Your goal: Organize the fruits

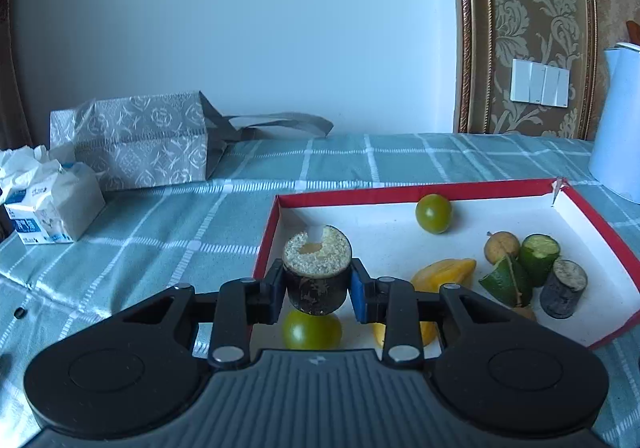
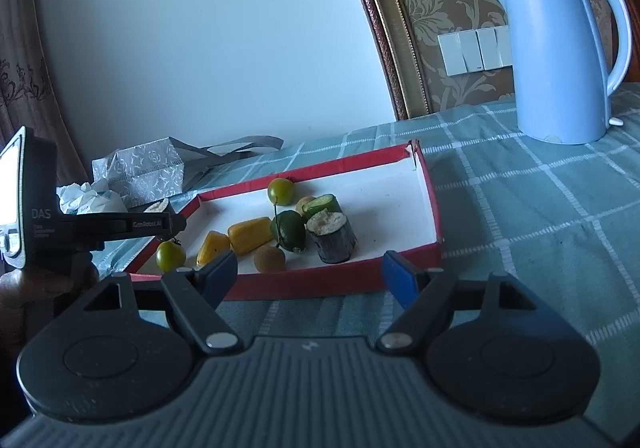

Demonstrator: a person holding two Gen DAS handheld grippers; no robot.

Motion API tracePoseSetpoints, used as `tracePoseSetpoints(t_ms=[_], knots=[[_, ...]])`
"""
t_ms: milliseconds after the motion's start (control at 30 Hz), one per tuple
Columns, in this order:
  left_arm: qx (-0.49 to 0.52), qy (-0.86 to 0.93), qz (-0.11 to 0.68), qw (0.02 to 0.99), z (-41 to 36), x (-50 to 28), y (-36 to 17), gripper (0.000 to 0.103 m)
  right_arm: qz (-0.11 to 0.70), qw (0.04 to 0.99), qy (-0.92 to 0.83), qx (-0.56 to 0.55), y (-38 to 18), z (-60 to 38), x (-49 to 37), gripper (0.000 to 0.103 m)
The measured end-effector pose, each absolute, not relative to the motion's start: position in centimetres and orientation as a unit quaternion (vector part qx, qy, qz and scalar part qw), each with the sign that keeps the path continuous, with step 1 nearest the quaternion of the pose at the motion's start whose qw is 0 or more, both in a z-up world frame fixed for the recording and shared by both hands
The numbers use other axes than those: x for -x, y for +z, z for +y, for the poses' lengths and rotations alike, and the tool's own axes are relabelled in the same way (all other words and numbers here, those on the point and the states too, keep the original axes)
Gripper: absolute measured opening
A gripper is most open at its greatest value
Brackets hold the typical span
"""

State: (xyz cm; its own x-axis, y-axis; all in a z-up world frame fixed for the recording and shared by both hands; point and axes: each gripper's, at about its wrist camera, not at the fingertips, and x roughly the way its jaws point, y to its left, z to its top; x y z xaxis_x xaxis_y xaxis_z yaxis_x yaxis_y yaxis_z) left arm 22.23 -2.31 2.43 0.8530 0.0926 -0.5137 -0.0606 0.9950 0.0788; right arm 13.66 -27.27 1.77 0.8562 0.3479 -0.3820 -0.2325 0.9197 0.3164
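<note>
Left wrist view: the left gripper is clamped on a dark-skinned cylinder piece with a pale, grainy cut top, held upright between the blue pads just above the near-left corner of the red-rimmed box. Under the held piece, inside the box, lies a green tomato; a second green tomato sits by the box's far wall. To the right in the box are a yellow fruit wedge, a small brown round fruit, a green wedge, a green-skinned cylinder piece and a second dark cylinder piece, all close together. Beyond the box's left side, on the checked tablecloth, stand a patterned grey bag and a tissue pack.

Right wrist view: the right gripper hovers just in front of the box's near wall, its blue fingers spread wide with nothing between them. Inside the box the fruit clusters toward the left half: tomato at the near-left corner, two yellow pieces, a brown round fruit, a dark green lime-like fruit, and the dark cylinder. The left gripper reaches over the box's left corner. A light blue electric kettle stands well behind the box's right end.
</note>
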Motion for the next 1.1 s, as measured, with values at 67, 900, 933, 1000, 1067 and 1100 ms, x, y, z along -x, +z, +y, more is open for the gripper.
tracePoseSetpoints(t_ms=[67, 900, 933, 1000, 1067, 1100], knots=[[-0.032, 0.043, 0.267, 0.962, -2.2, -22.5, 2.3, 0.032, 0.222, 0.954, 0.152, -0.13, 1.7, -27.2, -13.7, 0.078], [-0.04, 0.064, 0.238, 0.968, -1.0, -20.1, 3.0, 0.085, 0.219, 0.957, 0.146, -0.124, 1.8, -27.0, -13.7, 0.09], [-0.04, 0.066, 0.234, 0.969, -0.9, -19.6, 3.1, 0.087, 0.218, 0.957, 0.145, -0.123, 1.8, -27.0, -13.6, 0.091], [-0.037, 0.068, 0.228, 0.97, -0.6, -18.6, 3.4, 0.09, 0.217, 0.958, 0.144, -0.122, 1.8, -27.0, -13.6, 0.091], [-0.031, 0.065, 0.226, 0.971, -0.2, -17.5, 3.6, 0.09, 0.216, 0.958, 0.144, -0.12, 1.9, -27.0, -13.6, 0.091], [-0.028, 0.063, 0.227, 0.971, 0.0, -17.1, 3.7, 0.09, 0.215, 0.959, 0.144, -0.118, 1.9, -27.0, -13.6, 0.091]])
